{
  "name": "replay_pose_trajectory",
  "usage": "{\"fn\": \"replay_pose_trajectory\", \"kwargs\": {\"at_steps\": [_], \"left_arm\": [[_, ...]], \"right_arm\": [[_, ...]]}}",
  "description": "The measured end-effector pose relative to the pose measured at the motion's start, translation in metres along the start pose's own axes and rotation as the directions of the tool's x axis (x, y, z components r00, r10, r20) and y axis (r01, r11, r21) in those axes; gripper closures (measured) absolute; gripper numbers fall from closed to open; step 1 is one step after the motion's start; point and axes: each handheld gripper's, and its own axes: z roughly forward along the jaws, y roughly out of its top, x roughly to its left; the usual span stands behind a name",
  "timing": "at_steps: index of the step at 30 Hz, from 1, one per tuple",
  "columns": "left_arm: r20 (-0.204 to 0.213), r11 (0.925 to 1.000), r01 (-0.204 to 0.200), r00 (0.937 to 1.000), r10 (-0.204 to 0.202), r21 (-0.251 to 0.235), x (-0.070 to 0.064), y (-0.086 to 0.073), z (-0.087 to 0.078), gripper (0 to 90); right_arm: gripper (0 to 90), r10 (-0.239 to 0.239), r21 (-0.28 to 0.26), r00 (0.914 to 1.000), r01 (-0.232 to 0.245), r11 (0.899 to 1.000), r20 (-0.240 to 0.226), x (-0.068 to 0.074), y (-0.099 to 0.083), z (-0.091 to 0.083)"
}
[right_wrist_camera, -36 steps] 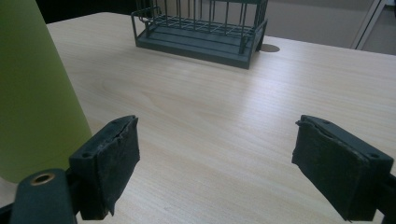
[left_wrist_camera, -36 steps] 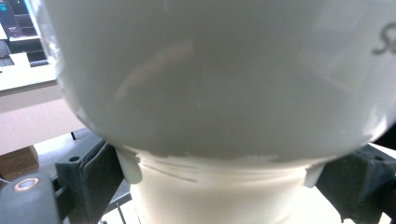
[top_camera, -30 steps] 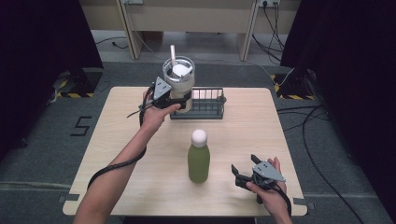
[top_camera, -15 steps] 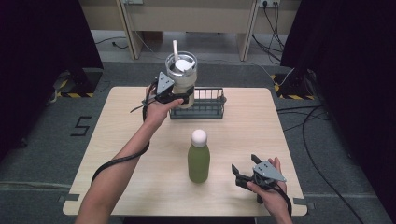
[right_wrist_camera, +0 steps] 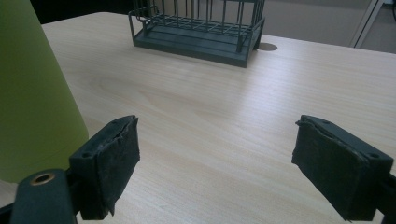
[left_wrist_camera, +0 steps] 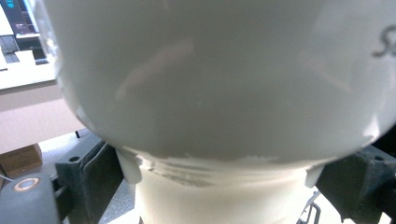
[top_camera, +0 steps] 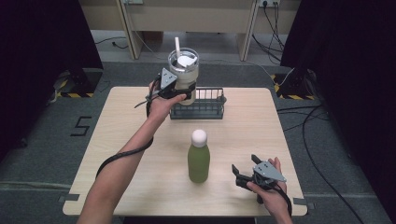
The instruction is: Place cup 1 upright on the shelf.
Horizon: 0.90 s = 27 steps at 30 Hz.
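Though partial, "S" (left_wrist_camera: 385, 43) on tumbler (left_wrist_camera: 210, 84)

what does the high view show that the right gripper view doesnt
High view alone: the left gripper clamped on a tumbler with a straw, held above the left end of the basket; the bottle's white cap; the forearms; the floor around the table.

Right gripper view alone: a close look at its own two pads, wide apart with bare tabletop between them.

Both: the green bottle, the wire basket, the wooden table and the open right gripper.
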Motion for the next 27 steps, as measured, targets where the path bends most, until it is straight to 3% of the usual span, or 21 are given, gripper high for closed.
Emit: {"fn": "replay_pose_trajectory", "kwargs": {"at_steps": [27], "left_arm": [[-0.042, 0.9987, 0.033, 0.9987, -0.031, 0.039, 0.005, -0.01, 0.033, 10.0]], "right_arm": [[14.7, 0.001, 0.002, 1.0, -0.001, 1.0, 0.002, -0.001, -0.001, 0.001]]}}
